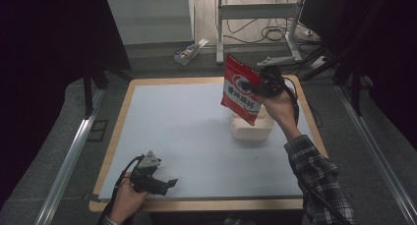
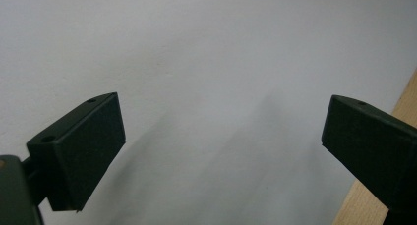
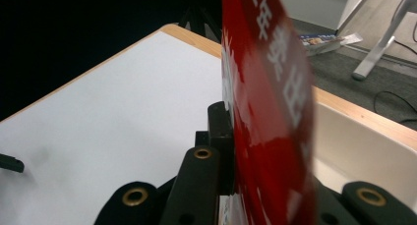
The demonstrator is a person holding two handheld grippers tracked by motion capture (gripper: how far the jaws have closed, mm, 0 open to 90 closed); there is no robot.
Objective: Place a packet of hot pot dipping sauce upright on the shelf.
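Hands first: my left gripper rests low at the near left corner of the table, on its pale grey mat, and its 2 jaws stand wide apart with nothing between them. Farther away, my right gripper is lifted above the far right part of the table and is clamped on a red bag with white letters, which hangs upright. Under the bag stands a white container; it looks empty, though I cannot see well inside.
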